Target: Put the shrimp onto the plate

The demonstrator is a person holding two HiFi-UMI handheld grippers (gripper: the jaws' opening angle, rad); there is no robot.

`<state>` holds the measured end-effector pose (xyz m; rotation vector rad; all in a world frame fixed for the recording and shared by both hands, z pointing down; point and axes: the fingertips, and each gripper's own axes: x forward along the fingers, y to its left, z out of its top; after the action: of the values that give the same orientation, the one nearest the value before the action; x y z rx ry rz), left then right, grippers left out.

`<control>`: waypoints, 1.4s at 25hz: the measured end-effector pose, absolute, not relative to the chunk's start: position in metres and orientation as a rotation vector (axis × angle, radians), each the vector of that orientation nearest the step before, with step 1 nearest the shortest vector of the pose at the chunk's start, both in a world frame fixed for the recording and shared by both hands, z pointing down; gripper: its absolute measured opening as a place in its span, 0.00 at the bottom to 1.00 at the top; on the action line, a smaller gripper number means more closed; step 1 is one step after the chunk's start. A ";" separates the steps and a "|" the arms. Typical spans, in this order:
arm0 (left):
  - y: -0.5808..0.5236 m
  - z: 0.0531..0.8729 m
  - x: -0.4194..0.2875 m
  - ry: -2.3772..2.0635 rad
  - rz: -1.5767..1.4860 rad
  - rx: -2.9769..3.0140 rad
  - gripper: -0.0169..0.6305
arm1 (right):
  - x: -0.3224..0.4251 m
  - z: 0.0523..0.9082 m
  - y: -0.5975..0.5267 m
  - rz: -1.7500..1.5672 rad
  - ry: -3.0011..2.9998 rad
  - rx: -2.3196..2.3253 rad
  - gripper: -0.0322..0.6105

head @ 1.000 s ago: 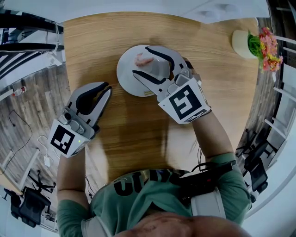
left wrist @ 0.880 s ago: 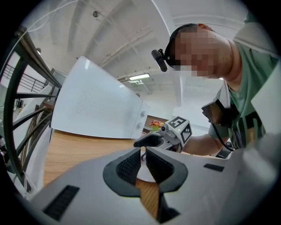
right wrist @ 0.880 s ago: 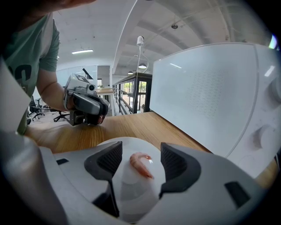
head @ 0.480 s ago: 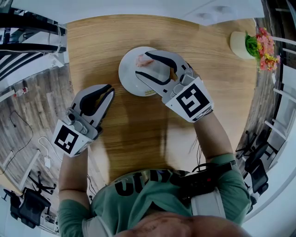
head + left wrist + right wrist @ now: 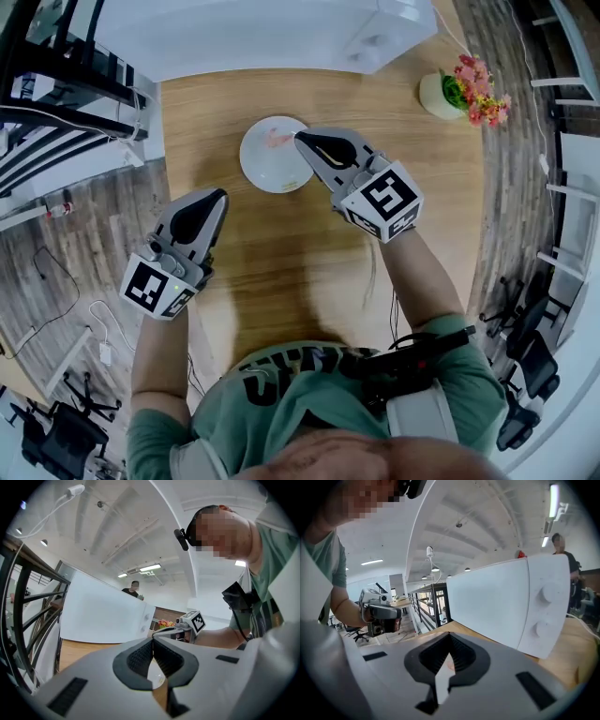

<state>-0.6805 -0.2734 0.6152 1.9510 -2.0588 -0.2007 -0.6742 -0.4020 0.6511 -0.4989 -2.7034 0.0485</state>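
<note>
A pink shrimp (image 5: 277, 138) lies on the far part of the round white plate (image 5: 272, 169), which stands on the wooden table (image 5: 281, 262). My right gripper (image 5: 301, 139) hovers at the plate's right rim, its jaws shut with nothing held. Its own view shows the tips (image 5: 449, 638) pressed together, with a sliver of plate (image 5: 440, 681) and a pinkish spot of shrimp (image 5: 449, 665) behind. My left gripper (image 5: 221, 194) is also shut and empty, left of and nearer than the plate. In the left gripper view the tips (image 5: 153, 641) meet, and the right gripper (image 5: 187, 623) shows beyond.
A white appliance with two knobs (image 5: 281, 33) stands at the table's far edge. A pot of flowers (image 5: 459, 94) sits at the far right. Black railings (image 5: 56, 112) run along the left, over a wood floor with cables and office chairs (image 5: 56, 422).
The right gripper's jaws have closed and it has drawn back from over the plate to its right rim. The shrimp stays on the plate. The left gripper has hardly moved.
</note>
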 end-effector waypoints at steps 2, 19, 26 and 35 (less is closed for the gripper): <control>-0.265 0.602 -0.674 -2.077 -0.195 1.932 0.04 | -0.667 0.637 -0.397 0.056 -2.704 -0.500 0.06; -0.158 0.451 -0.584 -2.251 -0.200 1.825 0.04 | -0.557 0.514 -0.345 0.147 -2.709 -0.517 0.06; -0.090 0.414 -0.539 -2.290 -0.217 1.826 0.04 | -0.524 0.480 -0.305 0.185 -2.718 -0.519 0.06; 0.016 0.389 -0.513 -2.412 -0.250 1.728 0.04 | -0.521 0.429 -0.230 0.125 -2.734 -0.615 0.06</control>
<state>-0.5133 0.0158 0.3887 1.7282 -2.4116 -0.2505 -0.5211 -0.2303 0.4290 -0.6146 -2.7342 0.1250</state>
